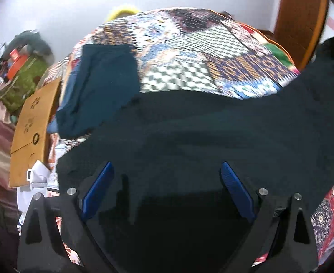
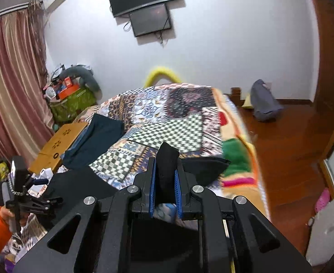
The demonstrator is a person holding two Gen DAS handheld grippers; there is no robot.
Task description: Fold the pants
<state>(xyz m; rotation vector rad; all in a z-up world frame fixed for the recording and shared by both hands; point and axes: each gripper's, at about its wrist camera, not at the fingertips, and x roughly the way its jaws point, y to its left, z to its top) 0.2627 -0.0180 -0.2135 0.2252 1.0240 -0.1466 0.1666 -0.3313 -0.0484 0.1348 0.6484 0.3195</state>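
Pants: black soft fabric pants (image 1: 189, 132) spread across the near part of the bed; one end raised off the patchwork bed cover (image 2: 167, 122).
Right hand-held gripper (image 2: 165, 177): blue pads clamped on a bunched end of the black cloth, which stands up between them.
Left hand-held gripper (image 1: 164, 182): blue fingers (image 1: 98, 191) wide apart, low over the black cloth, holding nothing.
Step, judged: carrying the gripped end over to make a fold.
Doing it well: keep the right clamp firm; close the left on the matching edge before any lift, so both corners travel level; lay the end down flat, edges aligned, then smooth.
Risk: a one-sided pull likely skews the fold.
Count, garments: one black pair; one dark teal folded garment (image 1: 105, 86) at the far left of the bed.
Count, grippers: two.
Count, other: one tan cardboard box (image 1: 32, 134) beside the bed; two dark wall screens (image 2: 144, 4).
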